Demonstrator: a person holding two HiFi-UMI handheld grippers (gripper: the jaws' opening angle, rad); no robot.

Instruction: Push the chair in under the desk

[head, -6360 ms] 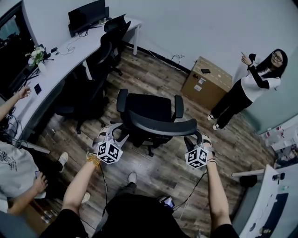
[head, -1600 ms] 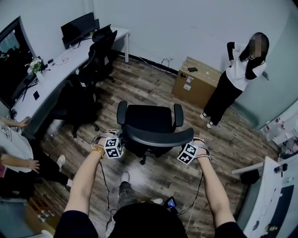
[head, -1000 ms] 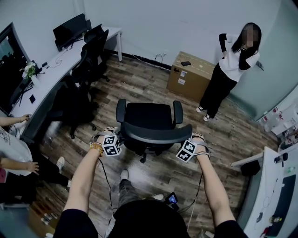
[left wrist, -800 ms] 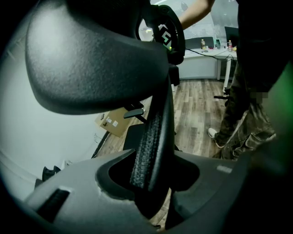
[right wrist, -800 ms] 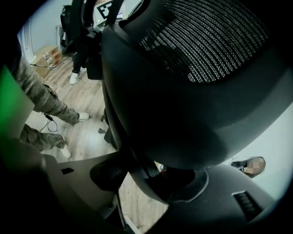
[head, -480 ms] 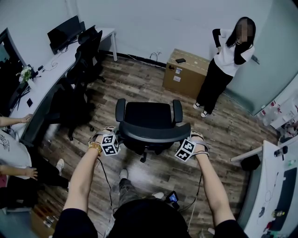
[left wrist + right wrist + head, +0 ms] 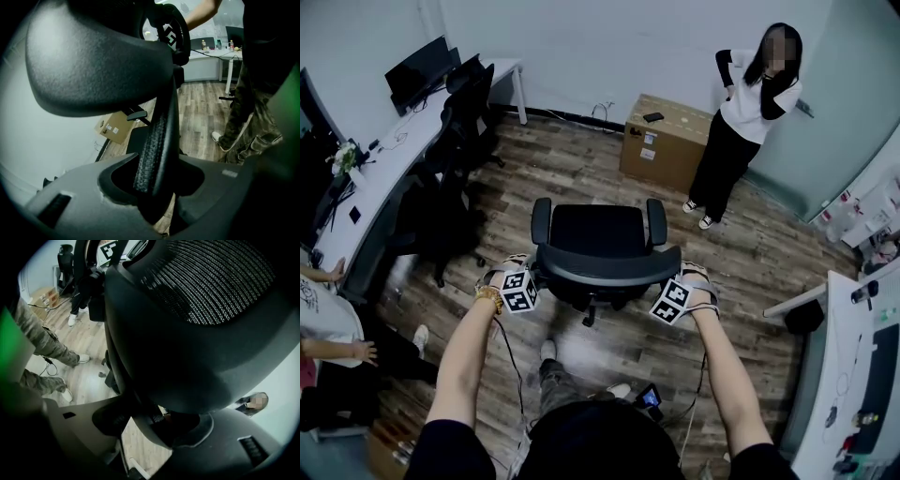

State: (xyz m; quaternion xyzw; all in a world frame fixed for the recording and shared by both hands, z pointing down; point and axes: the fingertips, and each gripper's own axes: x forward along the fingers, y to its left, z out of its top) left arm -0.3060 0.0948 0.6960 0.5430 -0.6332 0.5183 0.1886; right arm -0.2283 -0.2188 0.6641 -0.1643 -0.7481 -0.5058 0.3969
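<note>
Left gripper (image 7: pixel 532 274) clamped on left end of chair (image 7: pixel 600 230) backrest; right gripper (image 7: pixel 679 279) clamped on right end. Chair mid-floor (image 7: pixel 609 169), well apart from desk (image 7: pixel 380 178) along floor's left edge.

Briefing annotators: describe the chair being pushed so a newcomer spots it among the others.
Find the open stretch of wood floor in the room's middle, between the long white desk on the left and the cardboard box. The black chair stands there alone. Unlike the chairs at the desk, it has the left tool and right tool clamped on its backrest.
</note>
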